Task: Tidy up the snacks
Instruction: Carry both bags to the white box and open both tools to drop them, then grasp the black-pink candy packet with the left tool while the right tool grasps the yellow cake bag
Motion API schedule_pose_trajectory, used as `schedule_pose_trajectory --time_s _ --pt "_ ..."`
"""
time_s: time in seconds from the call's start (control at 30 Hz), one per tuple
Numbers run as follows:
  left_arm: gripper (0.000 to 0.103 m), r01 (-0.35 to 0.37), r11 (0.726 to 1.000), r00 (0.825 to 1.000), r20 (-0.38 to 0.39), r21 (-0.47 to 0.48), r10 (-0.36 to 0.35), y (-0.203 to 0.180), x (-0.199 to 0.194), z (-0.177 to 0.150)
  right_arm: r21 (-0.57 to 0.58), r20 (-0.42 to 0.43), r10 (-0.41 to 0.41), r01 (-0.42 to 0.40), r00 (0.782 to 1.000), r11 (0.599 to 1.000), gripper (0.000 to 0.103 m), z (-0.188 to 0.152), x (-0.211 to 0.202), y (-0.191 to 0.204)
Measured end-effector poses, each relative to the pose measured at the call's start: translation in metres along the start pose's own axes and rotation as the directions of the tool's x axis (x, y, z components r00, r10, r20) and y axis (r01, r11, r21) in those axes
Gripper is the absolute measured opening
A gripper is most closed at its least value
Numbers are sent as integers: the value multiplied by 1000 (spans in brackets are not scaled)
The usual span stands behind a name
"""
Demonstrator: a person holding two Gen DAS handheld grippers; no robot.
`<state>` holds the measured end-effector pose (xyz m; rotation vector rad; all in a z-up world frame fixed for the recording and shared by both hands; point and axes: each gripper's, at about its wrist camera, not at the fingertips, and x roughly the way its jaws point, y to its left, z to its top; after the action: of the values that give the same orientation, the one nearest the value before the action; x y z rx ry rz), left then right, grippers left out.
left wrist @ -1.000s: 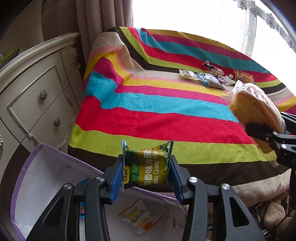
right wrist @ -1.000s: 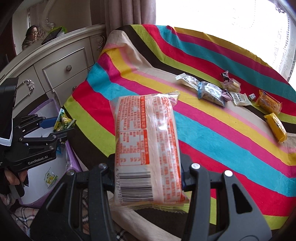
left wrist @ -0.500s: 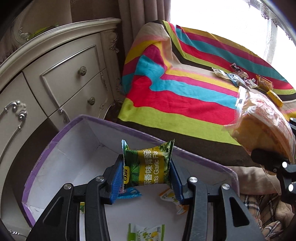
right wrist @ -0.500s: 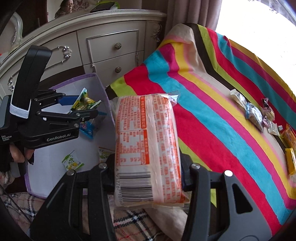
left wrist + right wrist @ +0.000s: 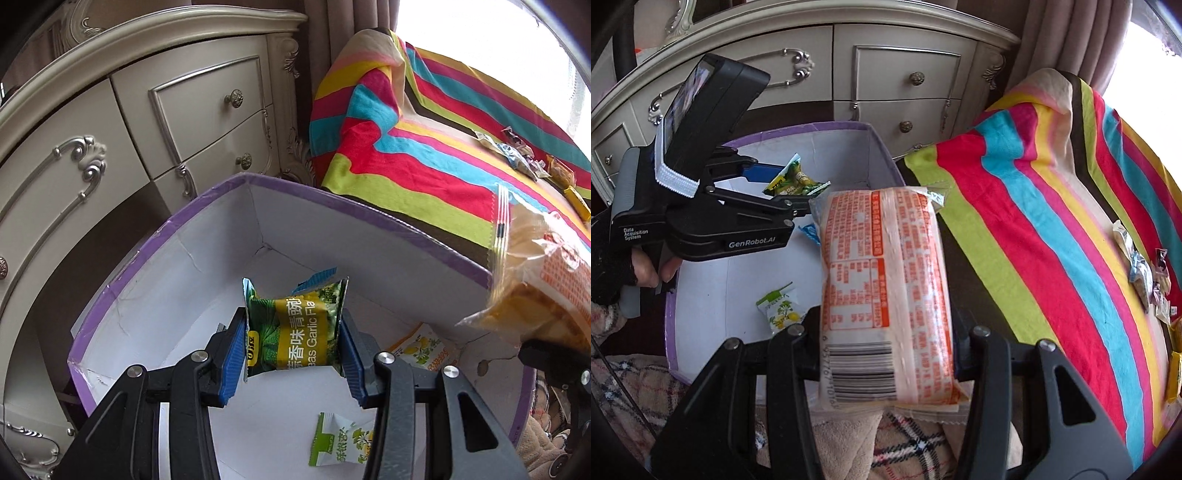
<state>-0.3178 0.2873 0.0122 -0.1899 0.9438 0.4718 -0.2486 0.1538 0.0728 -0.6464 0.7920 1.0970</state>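
My left gripper (image 5: 293, 332) is shut on a green garlic pea packet (image 5: 295, 328) and holds it above the inside of the purple-rimmed white box (image 5: 332, 199). It also shows in the right wrist view (image 5: 792, 182), over the box (image 5: 882, 151). My right gripper (image 5: 886, 328) is shut on a long orange-printed cake pack (image 5: 882, 295), held over the box's right rim; the pack shows at the right in the left wrist view (image 5: 543, 288). Small packets (image 5: 341, 441) lie on the box floor.
A cream dresser (image 5: 155, 122) stands behind the box. The striped cloth-covered table (image 5: 443, 162) lies to the right, with several loose snacks (image 5: 517, 158) on it, also seen in the right wrist view (image 5: 1145, 277). A plaid blanket (image 5: 905, 443) lies below.
Both grippers have swung left from over the striped table to over the box, each still holding its snack. The box interior now fills the left wrist view.
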Motion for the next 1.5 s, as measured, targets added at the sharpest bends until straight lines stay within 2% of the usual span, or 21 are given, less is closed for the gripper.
schedule_pose_trajectory --time_s 0.2,0.5,0.63,0.73,0.8,0.83,0.93,1.1,1.27,1.37,1.5 --pt "47 -45 999 999 -10 -18 45 15 1 -6 -63 -13 33 -34 999 997 51 3 9 20" --pt "47 -116 992 993 -41 -53 113 44 4 -12 -87 -13 88 -89 996 992 51 5 13 33" --pt "49 -159 986 986 -55 -58 156 54 3 -14 -77 -44 108 -111 993 991 51 3 20 34" --pt "65 -183 980 982 -59 -77 179 58 1 -13 -85 -46 131 -134 990 987 56 2 19 35" --pt "77 -199 976 980 -46 -85 196 59 -4 -11 -98 -23 109 -111 994 989 67 3 15 36" --pt "78 -200 976 980 -35 -89 198 58 -6 -9 -98 -9 92 -93 996 991 71 3 13 35" --pt "79 -189 976 982 1 -104 191 53 -14 -1 -53 12 50 -49 999 997 72 4 7 20" --pt "79 -101 988 992 63 -115 109 29 -24 20 111 32 -56 52 998 992 72 -8 -8 -34" --pt "82 44 999 993 110 -27 -40 -28 -31 46 257 8 -201 192 980 947 74 -34 -31 -96" --pt "82 151 987 982 105 49 -156 -77 -30 60 350 -14 -277 264 961 899 75 -61 -50 -135" --pt "82 308 943 947 53 128 -316 -150 -21 78 510 -66 -350 333 935 793 79 -111 -74 -201"
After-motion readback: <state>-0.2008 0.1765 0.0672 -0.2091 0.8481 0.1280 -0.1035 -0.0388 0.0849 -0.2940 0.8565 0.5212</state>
